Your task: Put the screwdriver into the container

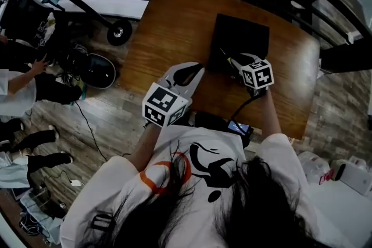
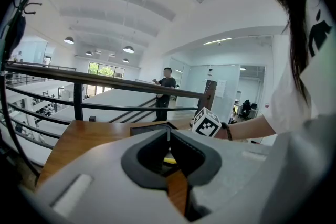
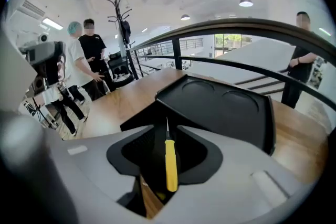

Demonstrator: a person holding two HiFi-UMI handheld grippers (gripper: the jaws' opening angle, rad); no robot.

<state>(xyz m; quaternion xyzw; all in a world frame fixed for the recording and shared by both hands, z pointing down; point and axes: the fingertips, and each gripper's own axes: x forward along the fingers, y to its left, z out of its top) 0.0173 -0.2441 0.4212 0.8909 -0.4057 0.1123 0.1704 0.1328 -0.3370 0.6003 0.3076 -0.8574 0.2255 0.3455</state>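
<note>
Your right gripper (image 3: 167, 131) gripped the yellow screwdriver (image 3: 170, 165) in its fingers, near the black container (image 3: 226, 107) but not yet inside. The fingers of your left gripper (image 2: 168, 136) were closed, empty.

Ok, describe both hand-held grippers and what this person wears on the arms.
The left hand-held gripper and right hand-held gripper are pale grey plastic wedges with black jaw linings; each carries a white cube with black square markers. A black cable trails from the right one. The white T-shirt has short sleeves.
</note>
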